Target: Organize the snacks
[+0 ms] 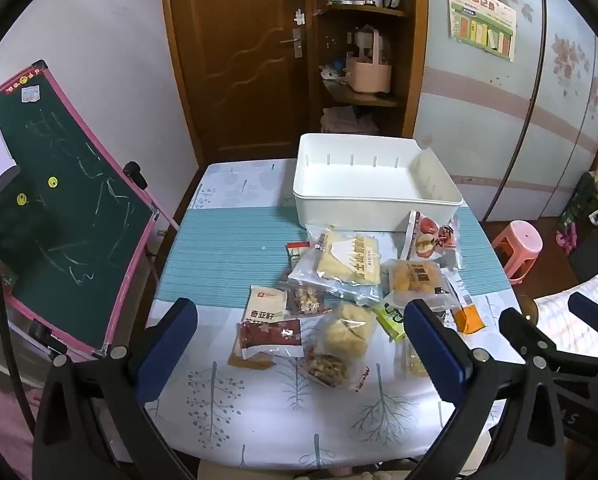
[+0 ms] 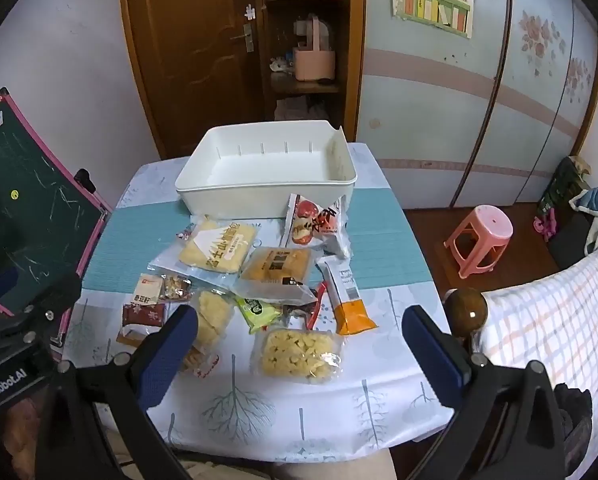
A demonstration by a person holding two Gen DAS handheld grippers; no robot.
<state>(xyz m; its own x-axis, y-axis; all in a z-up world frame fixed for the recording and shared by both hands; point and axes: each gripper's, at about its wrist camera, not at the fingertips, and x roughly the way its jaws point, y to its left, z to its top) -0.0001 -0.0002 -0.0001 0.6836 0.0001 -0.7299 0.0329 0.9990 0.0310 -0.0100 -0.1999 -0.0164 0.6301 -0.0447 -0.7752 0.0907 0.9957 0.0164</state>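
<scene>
My left gripper [image 1: 299, 336] hangs above the near edge of the counter [image 1: 227, 248], its fingers [image 1: 167, 344] spread wide and holding nothing; my right gripper [image 2: 299, 344] hangs beside it toward the near right corner, fingers [image 2: 431, 352] likewise spread and empty; the snacks [image 1: 339, 280] lie in a loose pile across the middle of the counter, many overlapping; a big pale cracker pack [image 2: 217, 250] sits at the pile's far side, an orange-ended stick pack [image 2: 349, 298] on its right, a clear bag of yellow puffs [image 2: 299, 354] nearest the near edge; the white bin [image 2: 267, 168] stands at the far edge, a red-printed bag [image 2: 315, 222] leaning against its front wall.
</scene>
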